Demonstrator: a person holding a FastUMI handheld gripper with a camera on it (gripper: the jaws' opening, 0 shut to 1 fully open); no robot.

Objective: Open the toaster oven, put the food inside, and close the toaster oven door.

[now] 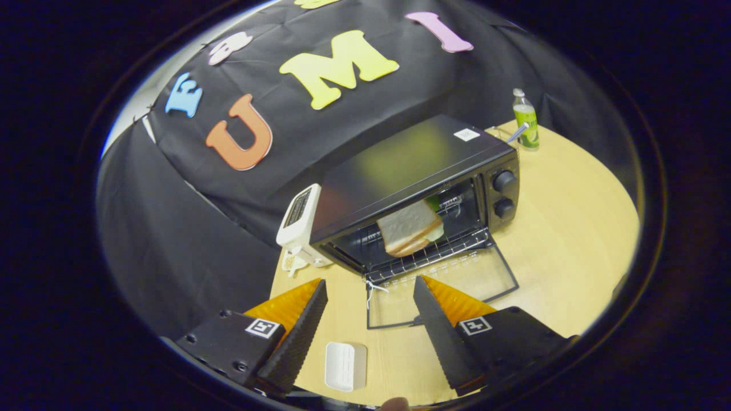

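The wooden table (pixel 571 228) carries a black toaster oven (pixel 411 188) beyond the tongs (pixel 370 291), its glass door (pixel 445 291) dropped flat toward them. Inside on the wire rack (pixel 422 257) sits the sandwich (pixel 410 228). The tongs stand wide apart, holding and touching nothing. A white appliance (pixel 298 225) stands beside the oven's left wall, its label too small to read. A green bottle (pixel 525 120) stands far beyond the oven. A small white block (pixel 345 366) lies between the fingers.
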